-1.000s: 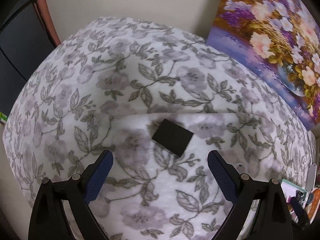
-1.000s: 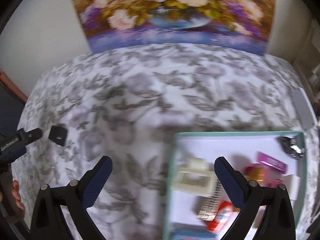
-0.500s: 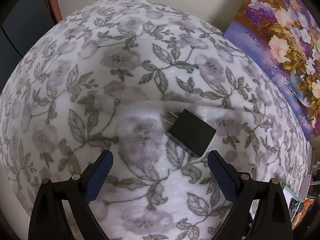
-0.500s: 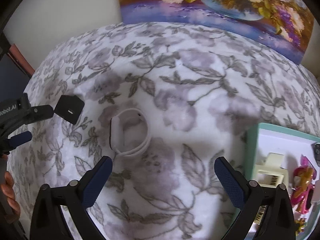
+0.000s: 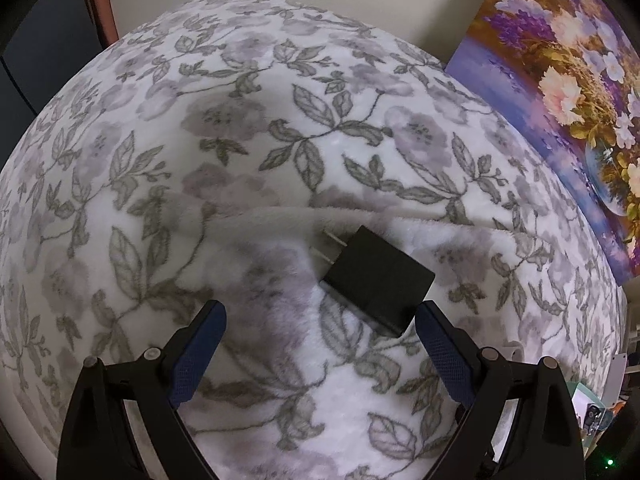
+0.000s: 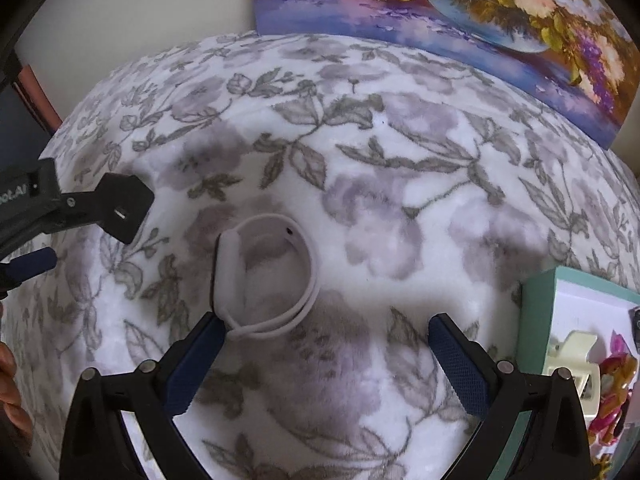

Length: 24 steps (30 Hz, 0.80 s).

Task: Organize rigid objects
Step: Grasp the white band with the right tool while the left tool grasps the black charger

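A black plug adapter [image 5: 376, 280] lies on the floral blanket [image 5: 240, 140], prongs pointing up-left. My left gripper [image 5: 320, 328] is open, and the adapter's near corner sits just inside its right finger. The adapter also shows in the right wrist view [image 6: 126, 208], with the left gripper's fingers [image 6: 32, 264] beside it. A white smart band [image 6: 266, 280] lies looped on the blanket. My right gripper [image 6: 324, 340] is open, its left finger close to the band's near edge.
A teal-rimmed tray [image 6: 536, 320] at the right holds a cream clip, a pink toy and other small items. A flower painting [image 6: 460, 20] leans on the wall behind the blanket. A dark cabinet [image 5: 40, 40] stands at the left.
Both grippers have moved forward and down. The adapter now lies between the left fingers. The right view swung left from the tray to the white band.
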Motion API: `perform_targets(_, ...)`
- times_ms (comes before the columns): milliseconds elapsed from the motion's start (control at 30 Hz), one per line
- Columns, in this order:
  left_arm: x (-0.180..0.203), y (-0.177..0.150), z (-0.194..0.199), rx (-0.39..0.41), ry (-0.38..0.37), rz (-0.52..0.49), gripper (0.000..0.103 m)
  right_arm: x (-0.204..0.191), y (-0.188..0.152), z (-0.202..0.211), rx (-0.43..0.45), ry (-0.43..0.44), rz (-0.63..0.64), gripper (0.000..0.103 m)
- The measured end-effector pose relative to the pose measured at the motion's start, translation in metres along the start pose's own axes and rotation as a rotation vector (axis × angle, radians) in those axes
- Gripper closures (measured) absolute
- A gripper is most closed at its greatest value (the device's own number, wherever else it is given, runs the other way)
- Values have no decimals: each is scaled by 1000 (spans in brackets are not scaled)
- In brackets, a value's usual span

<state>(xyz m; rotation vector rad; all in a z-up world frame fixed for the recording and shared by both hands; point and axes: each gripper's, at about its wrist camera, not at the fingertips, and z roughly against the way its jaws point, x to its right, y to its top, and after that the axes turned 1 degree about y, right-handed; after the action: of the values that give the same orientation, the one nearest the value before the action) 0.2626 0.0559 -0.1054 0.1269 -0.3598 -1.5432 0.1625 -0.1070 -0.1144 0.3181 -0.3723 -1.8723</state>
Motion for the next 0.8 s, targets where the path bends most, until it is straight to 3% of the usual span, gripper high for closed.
perform_targets(133, 3, 0, -4, 23, -15, -3, 7, -2, 0, 1, 20, -4, 12, 1)
perform_targets(600, 8, 5, -15, 123, -84, -12, 8, 8, 12, 1, 64, 21, -10, 17)
perform_targets(700, 14, 6, -17, 124, -88, -38, 19, 10, 13, 1, 73, 25, -19, 21)
perform_targets(800, 20, 5, -17, 124, -69, -75, 22, 13, 15, 2, 78, 27, -25, 25)
